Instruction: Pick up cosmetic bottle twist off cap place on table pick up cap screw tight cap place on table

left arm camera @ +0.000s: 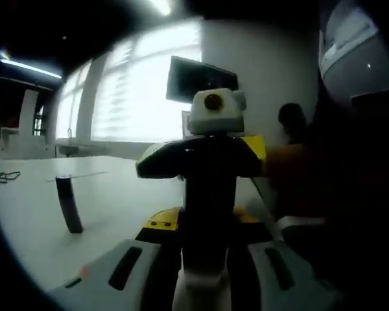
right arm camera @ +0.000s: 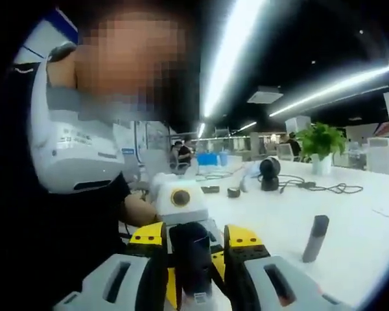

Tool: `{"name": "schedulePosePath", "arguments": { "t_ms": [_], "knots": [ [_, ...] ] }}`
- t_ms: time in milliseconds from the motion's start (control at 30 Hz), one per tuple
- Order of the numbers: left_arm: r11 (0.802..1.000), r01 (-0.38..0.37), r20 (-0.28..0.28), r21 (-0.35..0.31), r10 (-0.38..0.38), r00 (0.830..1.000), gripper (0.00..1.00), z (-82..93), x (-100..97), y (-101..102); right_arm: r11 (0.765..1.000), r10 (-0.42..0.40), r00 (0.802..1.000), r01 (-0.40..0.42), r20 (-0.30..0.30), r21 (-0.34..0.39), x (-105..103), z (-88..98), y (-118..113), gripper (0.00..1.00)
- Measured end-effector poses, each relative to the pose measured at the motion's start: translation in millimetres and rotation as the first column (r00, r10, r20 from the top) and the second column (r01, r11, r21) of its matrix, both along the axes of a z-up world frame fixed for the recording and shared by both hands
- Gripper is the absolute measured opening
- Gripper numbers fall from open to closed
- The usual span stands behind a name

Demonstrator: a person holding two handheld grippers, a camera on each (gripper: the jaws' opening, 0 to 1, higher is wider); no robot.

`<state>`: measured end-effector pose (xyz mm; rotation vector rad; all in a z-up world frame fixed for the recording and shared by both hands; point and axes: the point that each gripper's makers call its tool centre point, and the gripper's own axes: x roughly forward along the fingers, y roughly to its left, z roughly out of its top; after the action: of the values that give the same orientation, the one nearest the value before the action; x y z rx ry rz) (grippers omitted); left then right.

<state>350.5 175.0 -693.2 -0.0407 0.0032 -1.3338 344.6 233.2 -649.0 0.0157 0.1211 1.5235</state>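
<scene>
Both your grippers grip one dark cosmetic bottle (left arm camera: pixel 207 194) above the counter (left arm camera: pixel 117 194).
Its label and cap join stay hidden; left jaws clamp its base, right jaws its top, while another dark bottle (right arm camera: pixel 315 238) stands alone.

Dark cosmetic bottle (right arm camera: pixel 193 262) upright between both claws; slim dark cap (right arm camera: pixel 316 238) standing on white table (right arm camera: pixel 350 214)

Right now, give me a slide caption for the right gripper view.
Right gripper shut on a dark bottle, a grey cap standing on the white table.
</scene>
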Motion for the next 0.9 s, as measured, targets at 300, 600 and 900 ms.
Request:
{"name": "schedulePosePath", "arguments": {
  "t_ms": [300, 600, 900],
  "knots": [
    [1.0, -0.001, 0.005, 0.005, 0.001, 1.0, 0.15, -1.0, -0.4, 1, 0.997, 0.071, 0.997, -0.072, -0.021, -0.018, 2, -7.0, 7, 0.23],
    [1.0, -0.006, -0.013, 0.003, 0.006, 1.0, 0.15, -1.7, 1.6, 2, 0.988, 0.155, 0.988, -0.155, -0.007, -0.013, -2, -5.3, 12, 0.18],
    [1.0, -0.009, -0.003, 0.006, 0.009, 1.0, 0.15, -1.2, 1.7, 2, 0.997, 0.077, 0.996, -0.077, 0.04, -0.002, 3, -2.6, 15, 0.16]
  ]
}}
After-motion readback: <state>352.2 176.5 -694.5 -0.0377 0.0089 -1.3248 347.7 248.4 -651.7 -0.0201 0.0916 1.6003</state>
